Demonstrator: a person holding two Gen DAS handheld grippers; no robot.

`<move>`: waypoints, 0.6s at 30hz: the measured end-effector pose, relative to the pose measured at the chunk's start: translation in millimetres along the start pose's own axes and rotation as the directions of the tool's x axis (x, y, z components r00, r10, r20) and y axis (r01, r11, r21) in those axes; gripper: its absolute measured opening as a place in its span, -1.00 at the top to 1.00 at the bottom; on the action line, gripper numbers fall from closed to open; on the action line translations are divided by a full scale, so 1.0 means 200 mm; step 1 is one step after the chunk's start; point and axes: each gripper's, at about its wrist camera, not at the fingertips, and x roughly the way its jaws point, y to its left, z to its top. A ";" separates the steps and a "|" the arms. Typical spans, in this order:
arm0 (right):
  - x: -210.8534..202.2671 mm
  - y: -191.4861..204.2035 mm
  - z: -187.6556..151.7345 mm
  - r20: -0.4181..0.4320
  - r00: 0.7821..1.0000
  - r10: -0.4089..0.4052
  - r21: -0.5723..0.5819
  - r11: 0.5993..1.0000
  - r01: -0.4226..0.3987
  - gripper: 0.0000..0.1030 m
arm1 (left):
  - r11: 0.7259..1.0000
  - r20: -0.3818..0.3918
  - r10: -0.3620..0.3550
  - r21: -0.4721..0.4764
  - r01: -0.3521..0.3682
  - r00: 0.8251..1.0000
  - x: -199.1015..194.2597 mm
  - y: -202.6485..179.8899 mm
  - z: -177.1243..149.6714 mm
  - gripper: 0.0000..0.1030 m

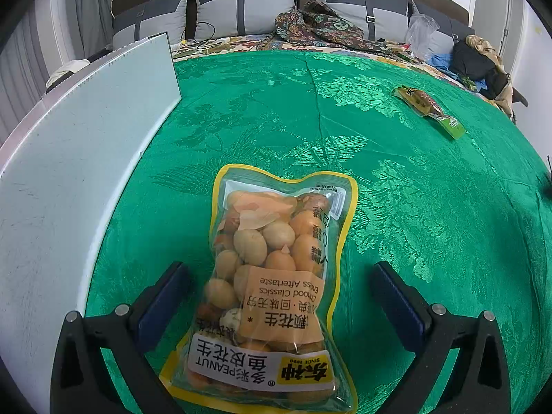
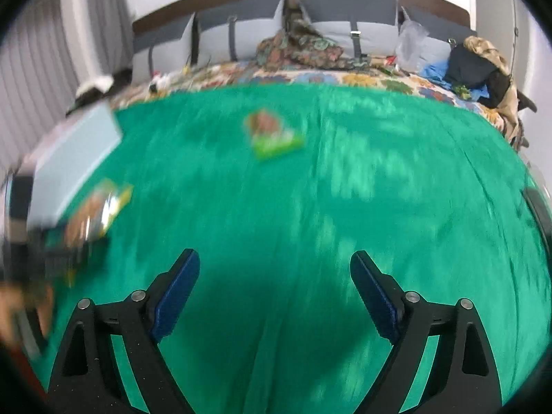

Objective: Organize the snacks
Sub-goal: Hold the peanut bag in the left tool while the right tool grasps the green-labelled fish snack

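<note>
A clear, yellow-edged peanut pack (image 1: pixel 272 276) lies flat on the green cloth (image 1: pixel 396 179). My left gripper (image 1: pixel 279 272) is open, its blue pads on either side of the pack without touching it. A small green snack pack (image 1: pixel 429 110) lies at the far right of the cloth. In the blurred right wrist view that green pack (image 2: pixel 272 134) lies ahead in the middle. The peanut pack (image 2: pixel 96 214) shows at the left, by the other gripper. My right gripper (image 2: pixel 276 269) is open and empty above bare green cloth (image 2: pixel 379 207).
A white board or box lid (image 1: pixel 86 145) lies along the cloth's left side, and also shows in the right wrist view (image 2: pixel 76 151). Behind the cloth are grey pillows (image 1: pixel 241 7), patterned fabric (image 1: pixel 317 24), a plastic bag (image 1: pixel 419 31) and a pile of clothes (image 1: pixel 479 58).
</note>
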 end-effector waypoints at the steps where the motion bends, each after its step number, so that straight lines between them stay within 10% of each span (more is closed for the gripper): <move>1: 0.07 -0.02 0.10 -0.009 1.000 0.010 0.003 1.000 -0.010 -0.77 | 1.000 0.000 0.000 0.000 0.000 1.000 0.00 0.00 0.00 -1.00; 8: 0.55 0.00 0.54 -0.104 0.995 -0.010 -0.060 0.998 0.004 -0.76 | 1.000 0.000 0.000 0.000 0.000 1.000 0.00 0.00 0.00 -1.00; 18: 0.89 0.10 0.64 -0.249 0.968 -0.035 -0.097 0.995 0.011 -0.72 | 1.000 0.001 -0.001 0.000 0.001 1.000 0.00 0.00 0.00 -1.00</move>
